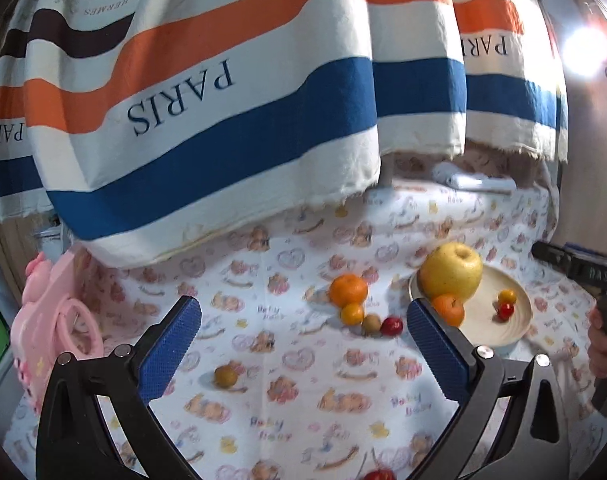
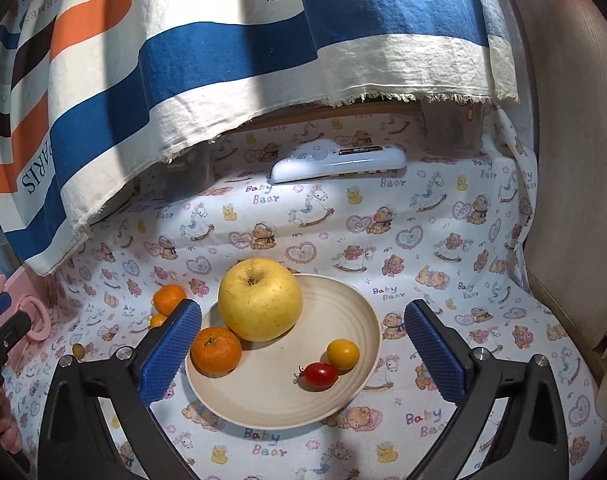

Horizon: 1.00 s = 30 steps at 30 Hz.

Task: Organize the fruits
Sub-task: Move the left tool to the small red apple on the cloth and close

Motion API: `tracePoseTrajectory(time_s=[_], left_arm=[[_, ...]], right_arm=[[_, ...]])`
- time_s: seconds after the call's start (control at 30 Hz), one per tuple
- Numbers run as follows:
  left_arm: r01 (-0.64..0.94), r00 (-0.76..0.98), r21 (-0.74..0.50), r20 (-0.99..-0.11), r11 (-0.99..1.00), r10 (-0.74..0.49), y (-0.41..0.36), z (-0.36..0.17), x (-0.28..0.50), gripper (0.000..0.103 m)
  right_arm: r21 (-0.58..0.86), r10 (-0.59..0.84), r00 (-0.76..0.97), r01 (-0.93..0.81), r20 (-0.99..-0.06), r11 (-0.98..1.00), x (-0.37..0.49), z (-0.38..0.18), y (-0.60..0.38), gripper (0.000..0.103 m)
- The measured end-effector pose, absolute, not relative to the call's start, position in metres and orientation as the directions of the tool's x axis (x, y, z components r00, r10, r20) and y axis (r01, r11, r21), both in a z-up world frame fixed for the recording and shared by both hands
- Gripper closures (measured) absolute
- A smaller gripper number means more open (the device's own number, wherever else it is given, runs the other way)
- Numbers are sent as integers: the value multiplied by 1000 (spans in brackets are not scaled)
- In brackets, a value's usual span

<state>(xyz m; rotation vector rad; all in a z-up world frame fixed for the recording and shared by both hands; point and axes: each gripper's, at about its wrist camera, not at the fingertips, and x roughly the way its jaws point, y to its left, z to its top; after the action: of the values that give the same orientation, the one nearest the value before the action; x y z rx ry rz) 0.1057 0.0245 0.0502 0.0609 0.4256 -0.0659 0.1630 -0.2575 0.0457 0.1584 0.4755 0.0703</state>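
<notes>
Both claws stand spread as wide as they go, and neither has hold of anything. The right gripper (image 2: pixel 302 344) hovers over the cream plate (image 2: pixel 355 376), its blue pads (image 2: pixel 171 350) well apart on either side of the plate, touching no fruit. On the plate, a large yellow apple (image 2: pixel 260 299) sits at the far left rim, with a mandarin (image 2: pixel 215 350) touching it at the near left. A small yellow tomato (image 2: pixel 343 354) and a red cherry tomato (image 2: pixel 318 375) lie side by side toward the plate's right half.

The left gripper (image 1: pixel 303 350) hangs empty above the printed cloth (image 1: pixel 303 408) that covers the table, left of the plate (image 1: pixel 503 320). Between its pads, further off on the cloth, lies a cluster of loose fruit: an orange mandarin (image 1: pixel 348 289), a smaller orange fruit (image 1: pixel 352 313) just in front of it, a brownish round fruit (image 1: pixel 371 324) and a red tomato (image 1: pixel 391 326) beside that. Another brownish fruit (image 1: pixel 225 376) lies alone, nearer the left pad. A red fruit (image 1: pixel 379 474) peeks in at the bottom edge, too cut off to tell more.

A striped cloth (image 1: pixel 223 100) hangs over the table's far edge, a white device (image 2: pixel 339 160) lies under it, and a pink toy (image 1: pixel 51 312) stands at the left edge.
</notes>
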Motion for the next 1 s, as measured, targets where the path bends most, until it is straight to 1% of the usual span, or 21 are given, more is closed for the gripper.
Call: tracePoseTrajectory(time_s=[0.03,0.13,0.17,0.2,0.23,0.3,0.33,0.37,0.4,0.43,0.5,0.6,0.77,0.83,0.93,1.0], left_arm=[[89,897,33,-437,995,-66,27,49,103,1],[92,857,35,-512,995,-61,29,42,95,1],[95,852,37,-520,995,-62,29,40,90,6],[91,845,42,-531,995,-55,28,38,86,14],[86,837,46,-545,995,-47,27,34,82,18],[100,814,32,-577,994,-63,23,27,75,27],[110,801,18,-594,994,-78,21,22,72,30],[121,786,6,-611,993,-93,19,18,70,36],[133,771,-6,-627,991,-107,16,14,68,40],[141,760,-13,-640,990,-117,14,9,67,42],[130,743,1,-662,991,-97,9,1,65,49],[150,735,33,-673,988,-89,5,-7,58,50],[182,700,-35,-697,983,-154,4,-16,54,52],[194,685,-46,-708,980,-170,0,-22,56,57],[196,669,-51,-723,979,-172,-4,-29,60,59],[193,659,-58,-731,979,-174,-4,-34,62,64]], right_arm=[[169,105,887,-31,-449,985,162,47,-257,1],[186,140,881,-61,-451,981,158,50,-254,1],[190,159,875,-79,-457,979,157,51,-252,1],[195,184,864,-102,-469,975,157,51,-250,1],[206,216,849,-130,-482,970,157,51,-247,1],[286,354,779,-232,-518,930,159,47,-240,1],[310,390,753,-256,-530,916,160,44,-237,1],[328,428,715,-286,-553,901,161,40,-230,1],[328,443,696,-303,-565,895,160,36,-226,1],[321,455,677,-324,-579,890,161,33,-219,1],[282,443,667,-342,-599,896,158,28,-207,1],[226,421,675,-362,-606,904,152,25,-194,1],[203,417,679,-374,-604,905,146,26,-188,1],[196,406,684,-367,-606,909,148,25,-188,1],[198,403,678,-362,-615,911,150,22,-188,1],[196,397,678,-356,-618,914,151,22,-188,1]])
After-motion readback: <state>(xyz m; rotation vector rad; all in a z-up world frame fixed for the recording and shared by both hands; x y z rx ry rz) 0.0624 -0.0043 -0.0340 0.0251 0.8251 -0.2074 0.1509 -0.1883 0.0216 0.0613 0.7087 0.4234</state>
